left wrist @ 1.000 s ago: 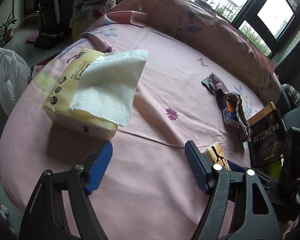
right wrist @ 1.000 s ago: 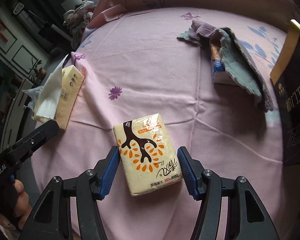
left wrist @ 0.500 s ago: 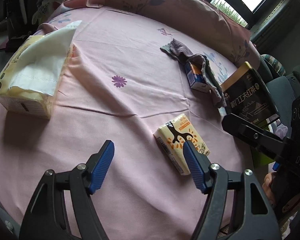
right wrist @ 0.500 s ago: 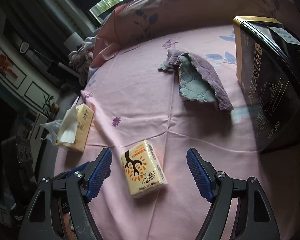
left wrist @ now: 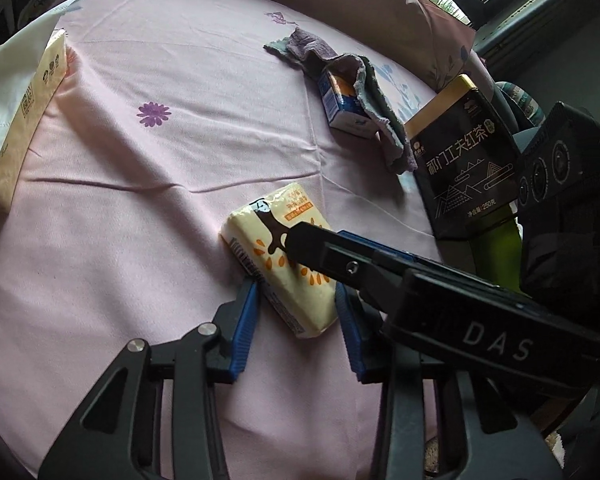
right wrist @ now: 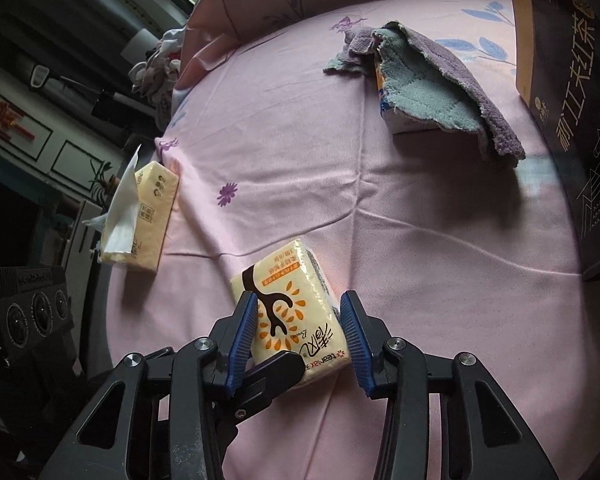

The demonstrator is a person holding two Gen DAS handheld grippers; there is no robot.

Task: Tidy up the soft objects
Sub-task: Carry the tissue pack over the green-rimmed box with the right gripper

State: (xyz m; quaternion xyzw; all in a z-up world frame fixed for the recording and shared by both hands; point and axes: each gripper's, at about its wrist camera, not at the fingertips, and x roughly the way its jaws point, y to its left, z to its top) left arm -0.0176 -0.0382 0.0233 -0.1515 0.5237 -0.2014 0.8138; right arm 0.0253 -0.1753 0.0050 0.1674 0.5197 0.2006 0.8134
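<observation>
A small yellow tissue pack with a brown tree print lies on the pink sheet. My left gripper has its blue pads against the pack's near corner, jaws closing. My right gripper straddles the same pack from the other side, jaws also closing, pads touching its two sides. One black right finger crosses over the pack in the left wrist view; a left finger covers its corner in the right wrist view. A purple-grey cloth drapes over a small carton.
A large yellow tissue pack with a sheet pulled out lies at the far left. A black tea tin stands at the right edge, with a green object beside it. A pink pillow lines the back.
My left gripper swung right from the large tissue pack to the small one and narrowed onto it. My right gripper widened, pulled back, then came down and narrowed on the same pack.
</observation>
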